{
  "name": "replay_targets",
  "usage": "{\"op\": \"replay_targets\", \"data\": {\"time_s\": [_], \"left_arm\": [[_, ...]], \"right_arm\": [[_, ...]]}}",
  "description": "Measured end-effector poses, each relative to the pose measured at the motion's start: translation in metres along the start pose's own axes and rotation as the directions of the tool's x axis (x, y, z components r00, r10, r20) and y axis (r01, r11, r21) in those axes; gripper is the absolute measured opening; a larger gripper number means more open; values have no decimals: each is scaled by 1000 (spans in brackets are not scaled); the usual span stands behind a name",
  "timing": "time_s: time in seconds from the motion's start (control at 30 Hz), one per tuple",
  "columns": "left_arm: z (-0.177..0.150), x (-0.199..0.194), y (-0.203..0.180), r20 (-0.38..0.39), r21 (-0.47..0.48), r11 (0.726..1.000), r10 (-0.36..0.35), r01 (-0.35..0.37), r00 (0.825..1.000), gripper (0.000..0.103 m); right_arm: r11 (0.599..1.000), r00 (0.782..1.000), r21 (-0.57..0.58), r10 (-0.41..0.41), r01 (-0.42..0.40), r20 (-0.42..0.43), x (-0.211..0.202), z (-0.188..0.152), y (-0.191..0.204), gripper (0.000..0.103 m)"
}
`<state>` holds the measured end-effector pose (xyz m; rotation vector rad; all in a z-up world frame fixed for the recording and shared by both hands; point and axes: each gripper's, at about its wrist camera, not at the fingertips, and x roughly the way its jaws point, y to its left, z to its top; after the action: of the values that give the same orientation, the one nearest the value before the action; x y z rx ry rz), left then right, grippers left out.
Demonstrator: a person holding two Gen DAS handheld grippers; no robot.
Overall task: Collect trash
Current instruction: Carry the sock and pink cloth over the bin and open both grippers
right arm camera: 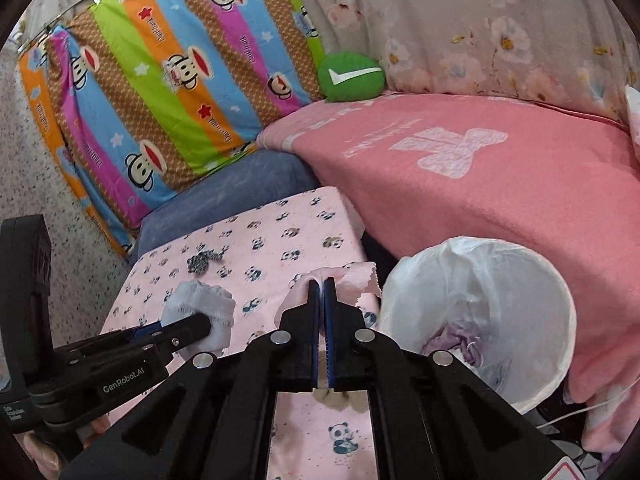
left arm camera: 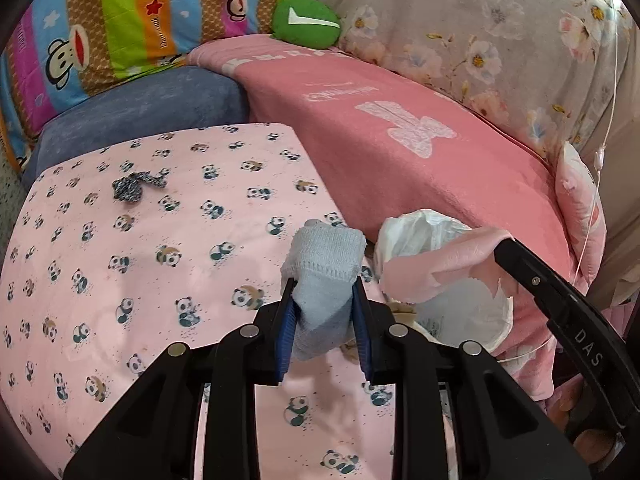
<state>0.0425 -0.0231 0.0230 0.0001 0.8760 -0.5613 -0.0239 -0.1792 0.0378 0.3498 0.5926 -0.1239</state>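
Nearest the left wrist lens, the left gripper (left arm camera: 324, 312) has its blue pads clamped on a pale blue sock (left arm camera: 326, 272), carried above the panda-print sheet (left arm camera: 120, 280), probably bound for the bin. At about three o'clock from it, the right gripper (right arm camera: 323, 300) has its fingers pressed together on a torn pink scrap (right arm camera: 352, 280), held beside the white lined bin (right arm camera: 520, 308), likely for a short drop. Only the right wrist view shows the bin's inside, with purple-tinted waste at the bottom. Both views show a dark speckled knot (left arm camera: 132, 188) lying uncollected at ten o'clock on the sheet.
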Motion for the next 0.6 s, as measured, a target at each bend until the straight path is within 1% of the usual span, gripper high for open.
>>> {"op": "replay_targets", "data": {"time_s": [0.07,0.2,0.23,0.37,0.5,0.53,0.6], "left_arm": [[4,5,-14,-4,25,999,-22,23,1000,26],[7,15,-45,-17,81,995,-53,54,998,26],[7,18,-53,-22,94,994,-61,62,998,26],[8,29,-78,-40,128,987,-93,98,995,26],[9,38,-100,-57,160,980,-110,118,992,27],[9,40,-104,-59,166,979,-113,121,992,28],[10,44,-112,-61,171,979,-105,114,993,36]], "right_arm": [[999,999,32,-30,29,14,-8,9,-20,4],[996,998,67,-68,67,16,-17,17,-51,5],[993,996,83,-86,84,15,-19,18,-64,5],[988,994,111,-111,109,11,-21,19,-90,5],[983,991,130,-133,131,7,-18,17,-113,5],[982,991,132,-135,133,6,-16,16,-115,5],[980,990,141,-141,139,2,-16,15,-123,7]]}}
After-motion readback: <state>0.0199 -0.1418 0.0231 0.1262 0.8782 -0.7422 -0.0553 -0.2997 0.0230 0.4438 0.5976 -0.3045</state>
